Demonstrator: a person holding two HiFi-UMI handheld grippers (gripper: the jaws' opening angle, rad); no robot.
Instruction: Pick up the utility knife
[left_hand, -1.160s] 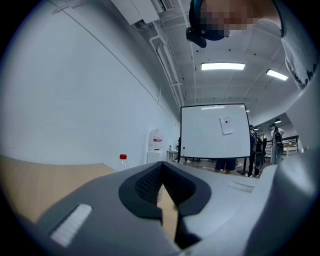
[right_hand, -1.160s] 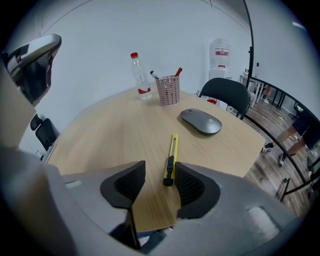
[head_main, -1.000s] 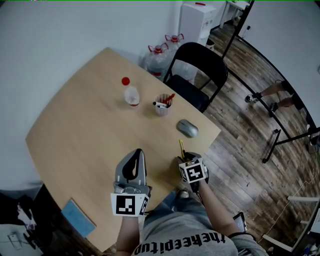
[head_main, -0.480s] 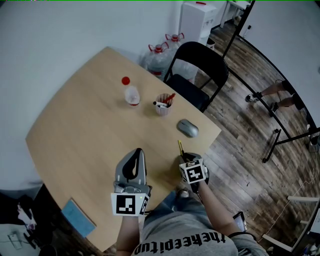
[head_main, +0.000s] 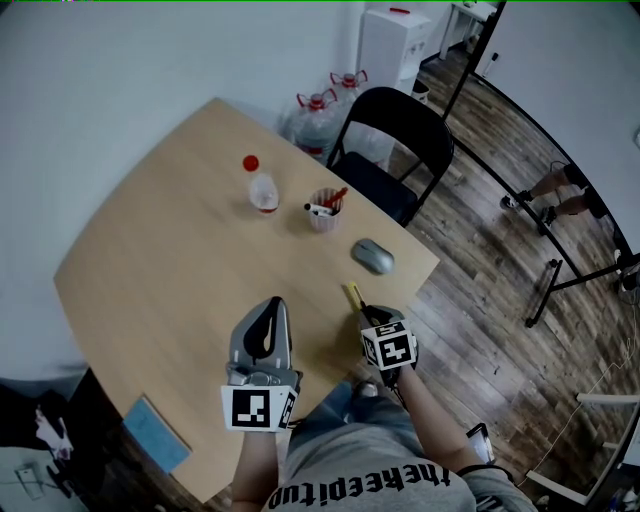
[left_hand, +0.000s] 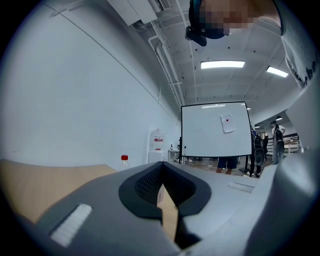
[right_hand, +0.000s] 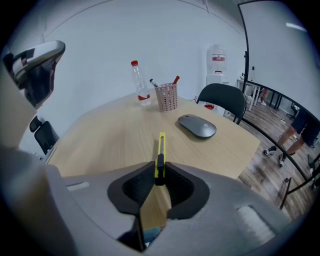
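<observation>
Utility knife (right_hand: 161, 146): slim, yellow, black slider; right gripper (right_hand: 159, 172) jaws closing on it; left gripper (left_hand: 162, 172) jaws together.

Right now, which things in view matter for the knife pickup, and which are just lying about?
In the job:
- utility knife
- right gripper, fingers closing with the knife between them
- table under it

Lying about:
- mouse
- pen cup
- water bottle
- black chair
- left gripper, shut, holding nothing
</observation>
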